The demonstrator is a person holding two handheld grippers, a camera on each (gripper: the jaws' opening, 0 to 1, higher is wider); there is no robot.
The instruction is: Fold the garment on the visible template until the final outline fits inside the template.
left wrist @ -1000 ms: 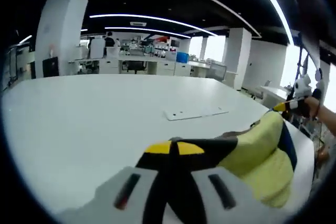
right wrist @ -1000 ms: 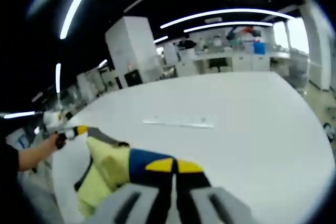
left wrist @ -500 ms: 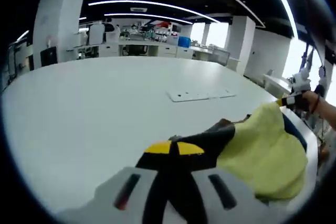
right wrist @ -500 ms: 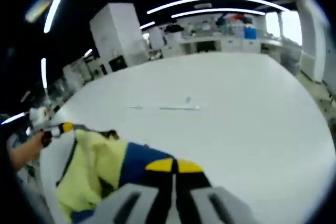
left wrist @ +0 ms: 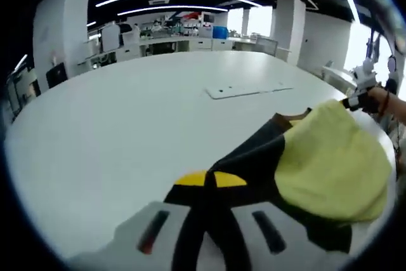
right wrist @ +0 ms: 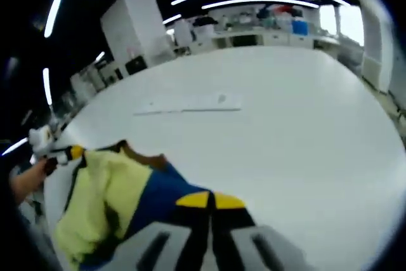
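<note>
Partly bunched garment [left wrist: 330, 163] on white table [left wrist: 114, 131], both grippers' fingers clamped on its cloth, template undiscernible.

A broad white table [left wrist: 114, 131] spans both views. A flat white plate [left wrist: 248, 89] lies at upper centre; the yellow-and-dark garment [left wrist: 330, 163] drapes lower right.

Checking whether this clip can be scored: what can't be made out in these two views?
- Template outline: none can be told on the white table in the left gripper view; the garment hides the surface beneath it.
- Garment's full shape: cut by the right edge in the left gripper view, bunched at lower left in the right gripper view.
- The flat white strip is too small to identify.
</note>
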